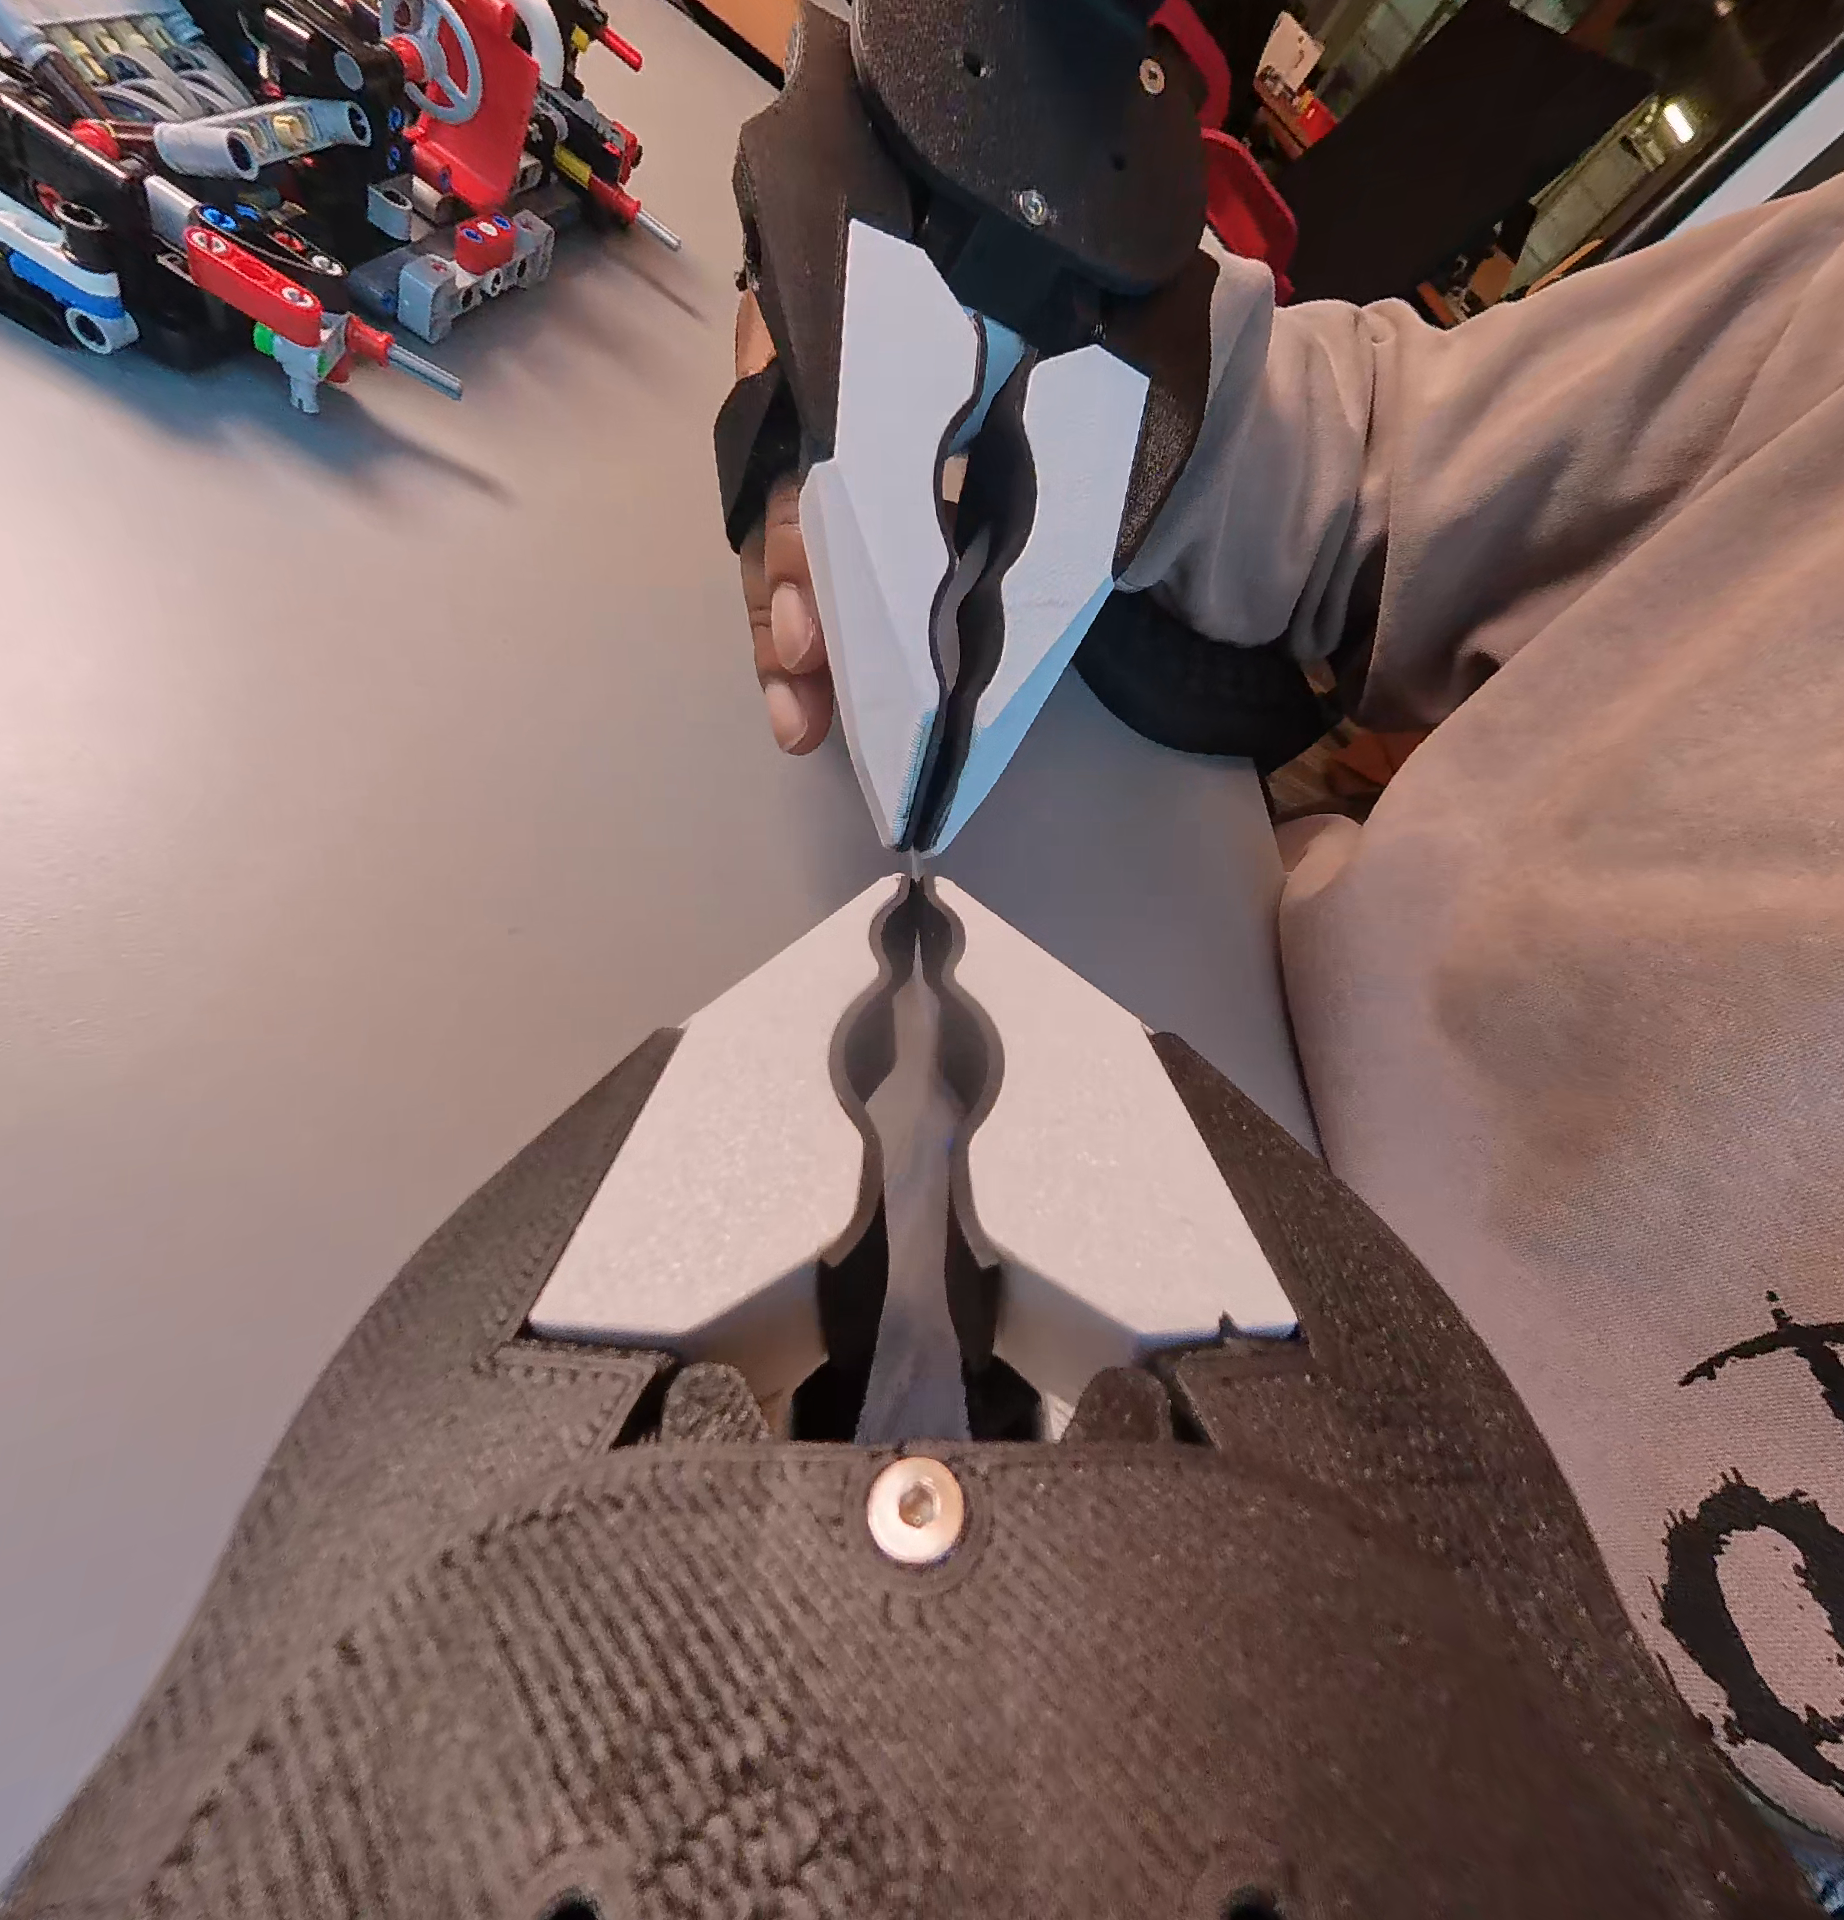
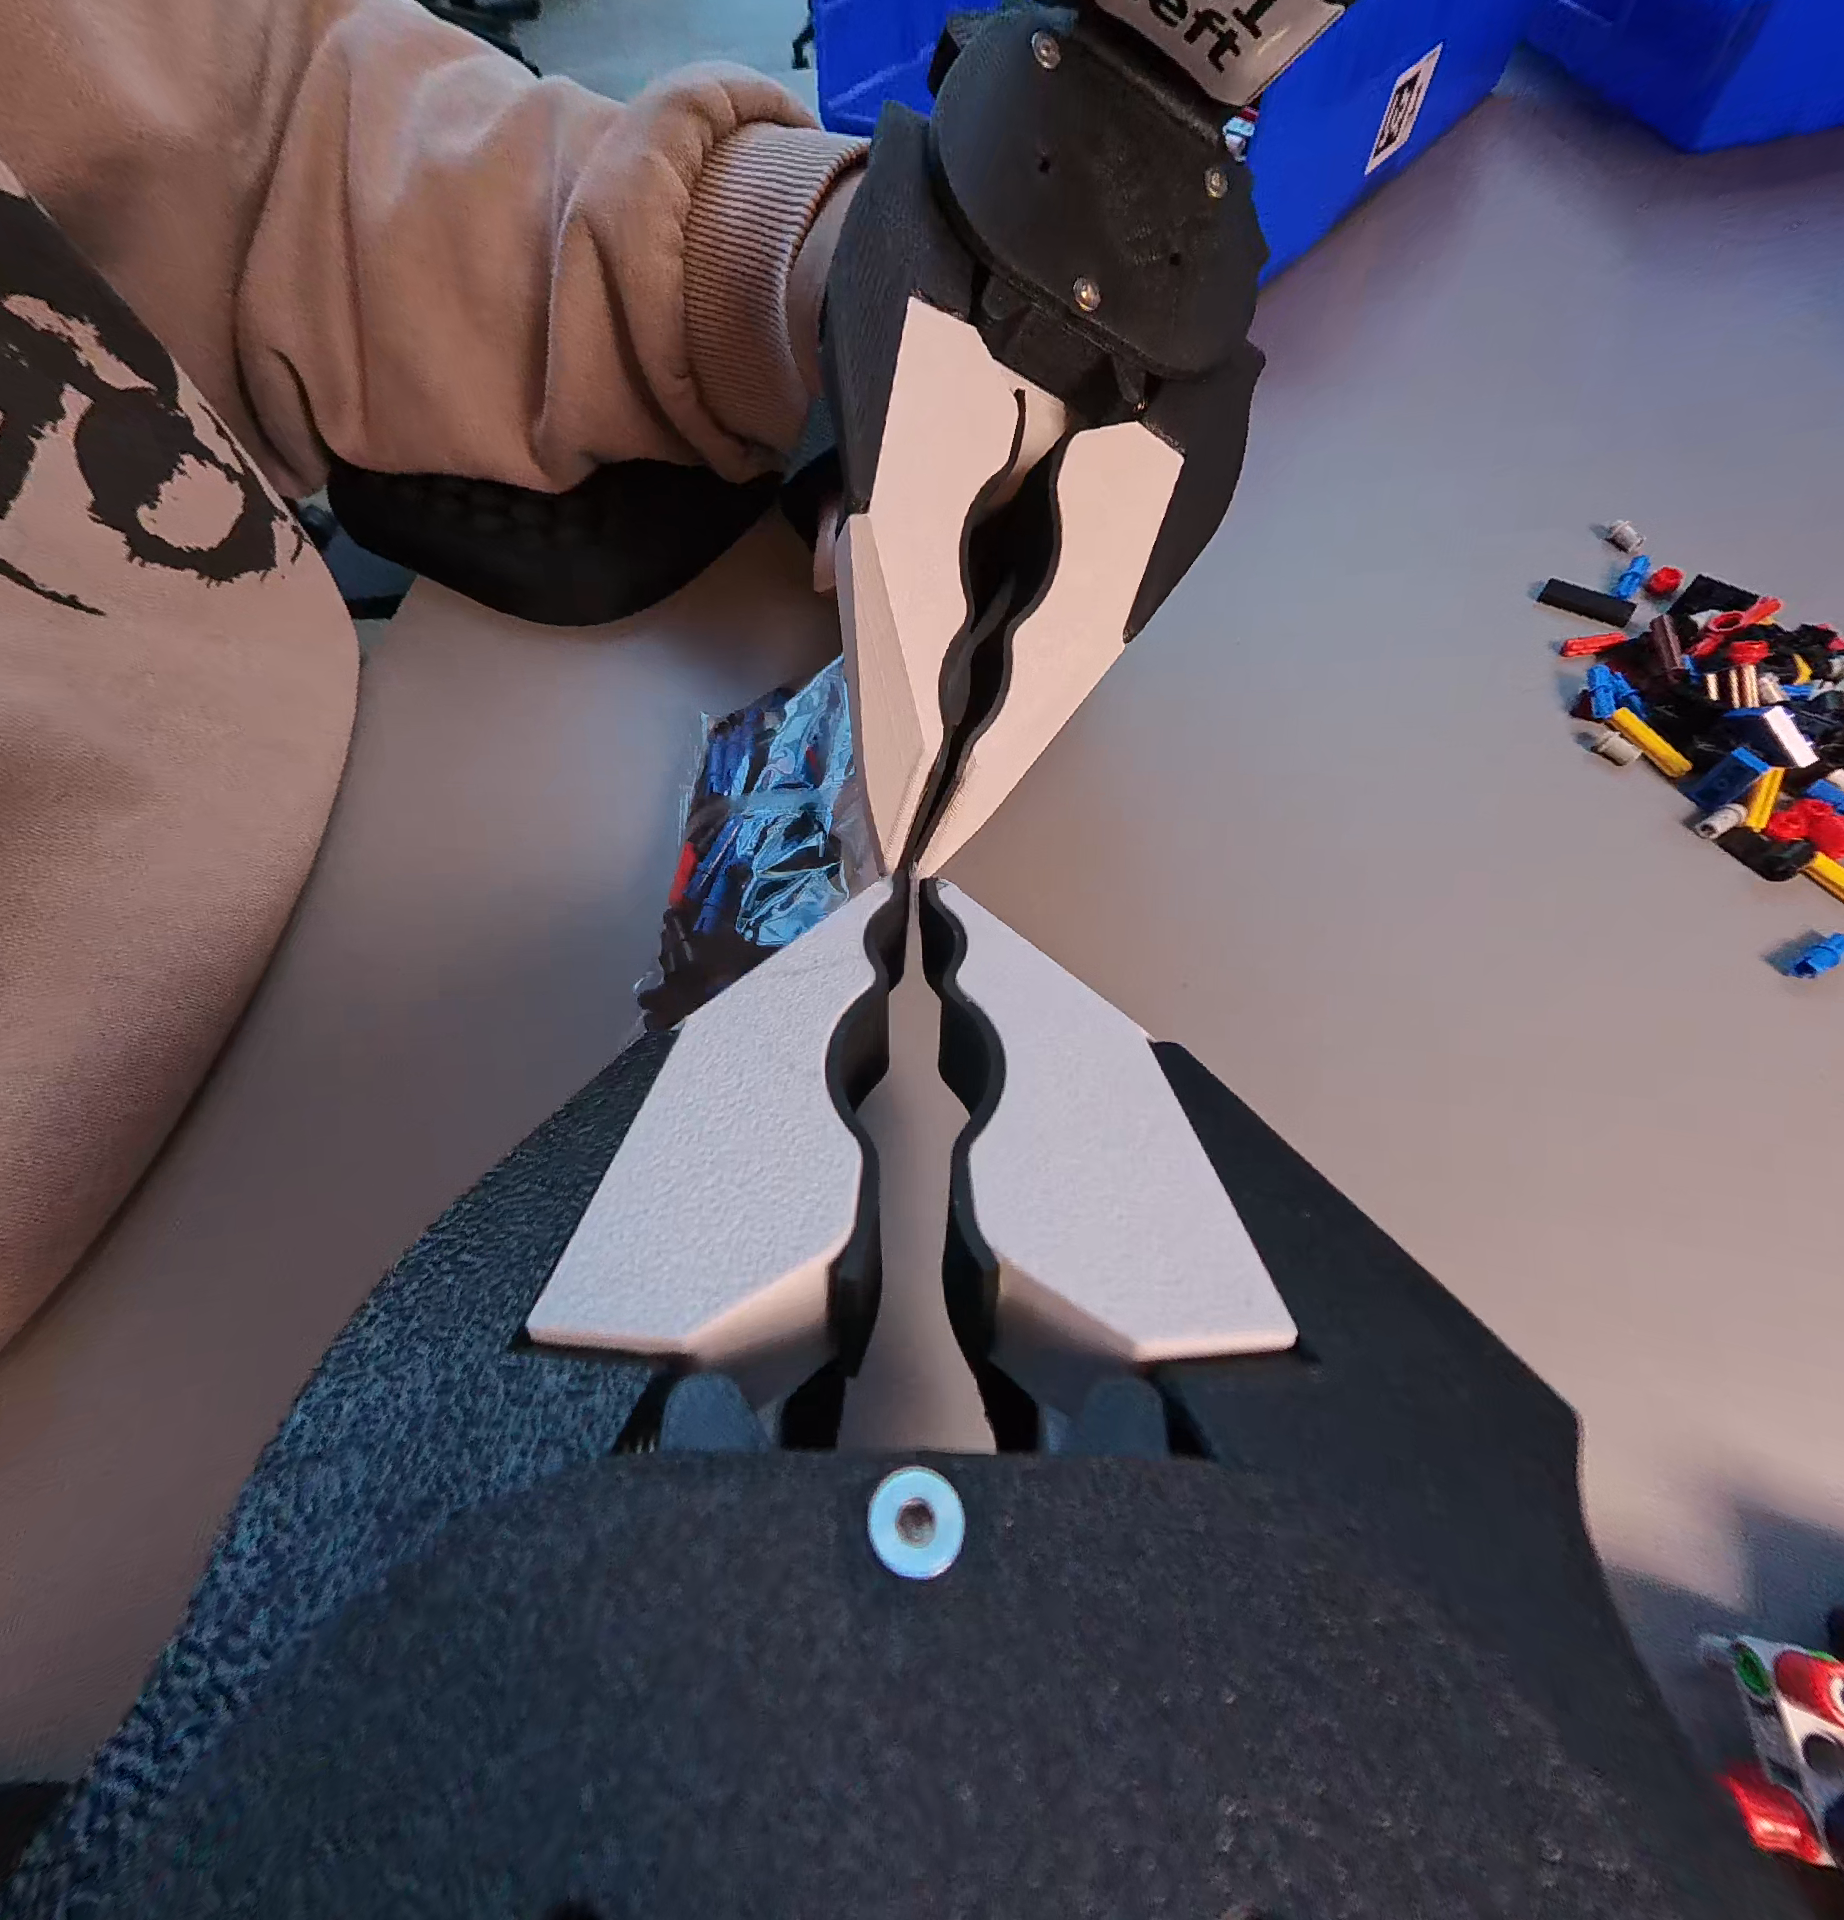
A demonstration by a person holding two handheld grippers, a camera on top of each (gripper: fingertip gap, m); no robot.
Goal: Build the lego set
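While both tongs, left (image 1: 916, 883) and right (image 2: 916, 883), meet tip-to-tip pinched nearly closed | held piece too tiny to identify | loose bricks (image 2: 1749, 717) light, rigid, slippery: pinch flat sides

A pale grey table (image 1: 274, 831) fronts a dim room with red chairs (image 1: 1245, 197).

A grey table (image 2: 1417, 520) carries a loose brick pile (image 2: 1739, 717), a parts bag (image 2: 772, 821), blue bins (image 2: 1417, 114) and a part-built model (image 1: 274, 177).
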